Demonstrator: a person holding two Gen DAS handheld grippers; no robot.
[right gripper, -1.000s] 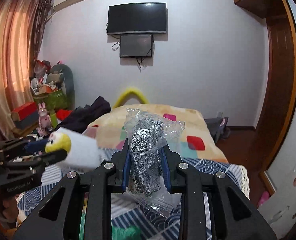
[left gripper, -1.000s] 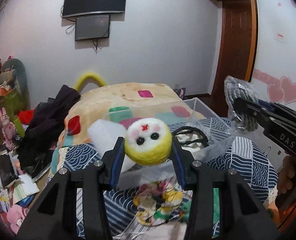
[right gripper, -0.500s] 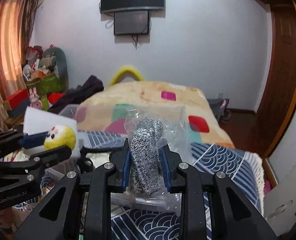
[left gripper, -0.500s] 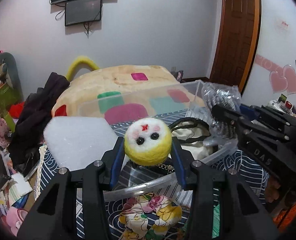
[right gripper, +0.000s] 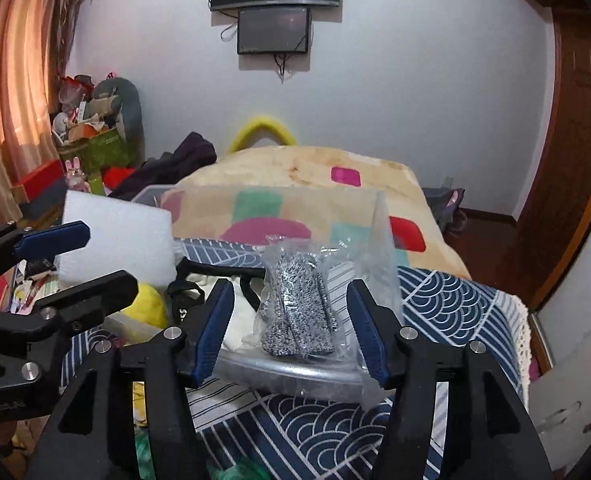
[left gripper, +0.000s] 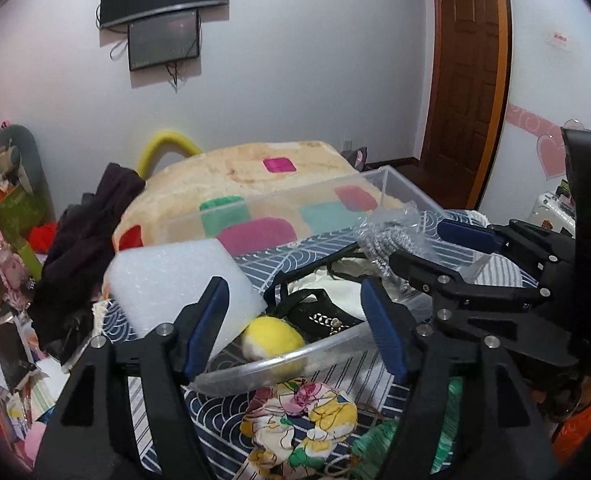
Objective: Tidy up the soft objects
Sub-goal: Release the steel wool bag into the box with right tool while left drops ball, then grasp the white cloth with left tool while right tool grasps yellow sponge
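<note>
A clear plastic bin [left gripper: 255, 368] [right gripper: 295, 372] stands on the bed. My left gripper [left gripper: 295, 304] is open above its near rim; the yellow felt ball toy [left gripper: 271, 340] [right gripper: 147, 306] lies inside the bin just below it. My right gripper [right gripper: 289, 316] is open over the bin; the bagged grey knit item [right gripper: 295, 304] [left gripper: 387, 240] rests between its fingers, leaning in the bin, and I cannot tell if they touch it. A white foam block [left gripper: 175, 276] and a black-strapped bag [left gripper: 319, 312] are also in the bin.
A floral cloth [left gripper: 299, 420] and green fabric [left gripper: 379, 440] lie on the blue patterned bedspread [right gripper: 447, 304] in front of the bin. A cream blanket with coloured squares [left gripper: 255, 168] lies behind. Dark clothes [left gripper: 87, 232] and clutter crowd the left side.
Both grippers have opened. The yellow ball has dropped from the left gripper into the bin. The bagged knit item has been let go by the right gripper and rests in the bin.
</note>
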